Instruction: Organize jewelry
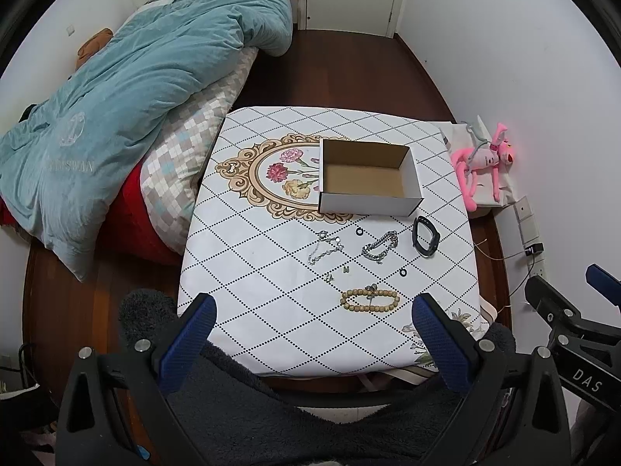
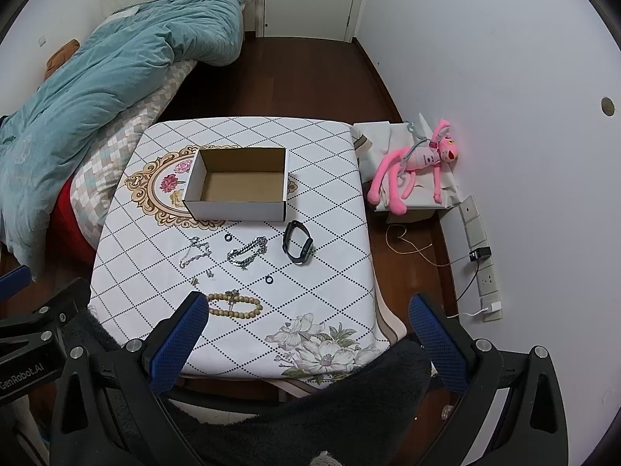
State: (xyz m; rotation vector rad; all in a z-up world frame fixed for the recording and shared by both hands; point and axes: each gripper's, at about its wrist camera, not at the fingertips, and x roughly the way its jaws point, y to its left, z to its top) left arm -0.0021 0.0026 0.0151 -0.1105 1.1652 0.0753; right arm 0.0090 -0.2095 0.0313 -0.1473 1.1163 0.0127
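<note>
An open, empty white cardboard box (image 1: 368, 176) (image 2: 238, 184) stands on the patterned table (image 1: 252, 252) (image 2: 330, 240). In front of it lie a black wristband (image 1: 425, 236) (image 2: 298, 247), a chunky silver chain bracelet (image 1: 381, 251) (image 2: 248, 254), a thin silver bracelet (image 1: 325, 250) (image 2: 195, 253), two small black rings (image 1: 359, 230) (image 1: 403, 272), small earrings (image 1: 337, 273) and a wooden bead bracelet (image 1: 370, 300) (image 2: 234, 306). My left gripper (image 1: 314, 310) and right gripper (image 2: 306, 310) are open and empty, held above the table's near edge.
A bed with a teal duvet (image 1: 116, 97) is left of the table. A pink plush toy (image 2: 419, 163) lies on a box at the right by the wall, with power sockets and cables (image 2: 481, 256) on the floor. A dark fleece garment (image 2: 330, 407) is below the grippers.
</note>
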